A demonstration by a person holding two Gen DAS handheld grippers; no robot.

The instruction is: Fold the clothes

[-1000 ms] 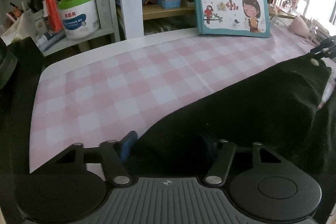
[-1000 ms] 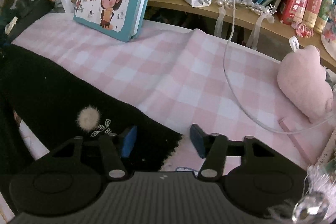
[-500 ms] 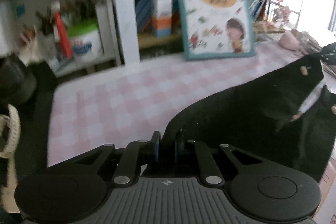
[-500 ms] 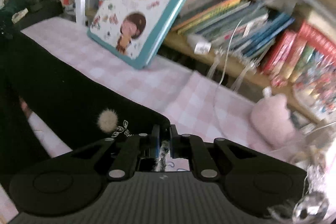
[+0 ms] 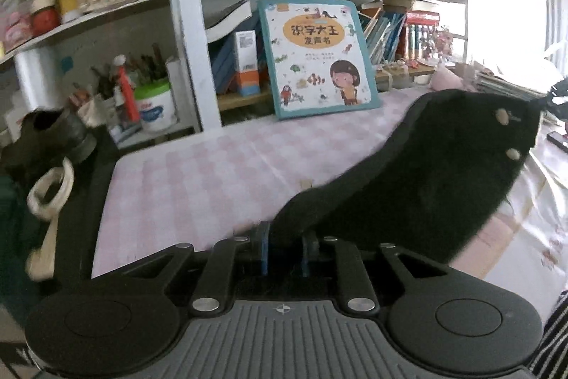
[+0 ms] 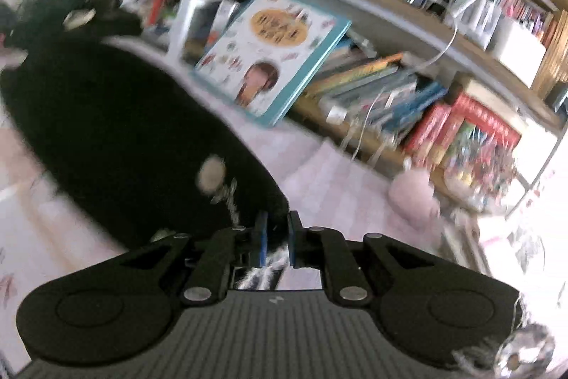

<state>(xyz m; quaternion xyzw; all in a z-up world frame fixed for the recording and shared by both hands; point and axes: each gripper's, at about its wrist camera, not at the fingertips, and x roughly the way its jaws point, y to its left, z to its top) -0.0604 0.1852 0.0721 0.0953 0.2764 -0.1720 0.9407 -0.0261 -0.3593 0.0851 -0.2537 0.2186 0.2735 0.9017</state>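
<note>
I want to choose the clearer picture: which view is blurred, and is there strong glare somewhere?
The right wrist view is smeared by motion: the picture book and shelf books are soft. The left wrist view is sharper, with the black garment clear, but window glare washes out its right edge.

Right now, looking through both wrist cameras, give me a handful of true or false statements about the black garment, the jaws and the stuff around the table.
1. The black garment is gripped by both the left gripper and the right gripper. True.
2. The garment lies completely flat on the checked tablecloth. False: its gripped edge is lifted off the cloth and it hangs stretched between the two grippers.
3. A picture book with a cartoon girl on its cover leans upright against the shelf. True.
4. The picture book lies on top of the garment. False: it stands behind it, apart from the fabric.
5. A pink plush toy sits on the table near the books. True.
</note>
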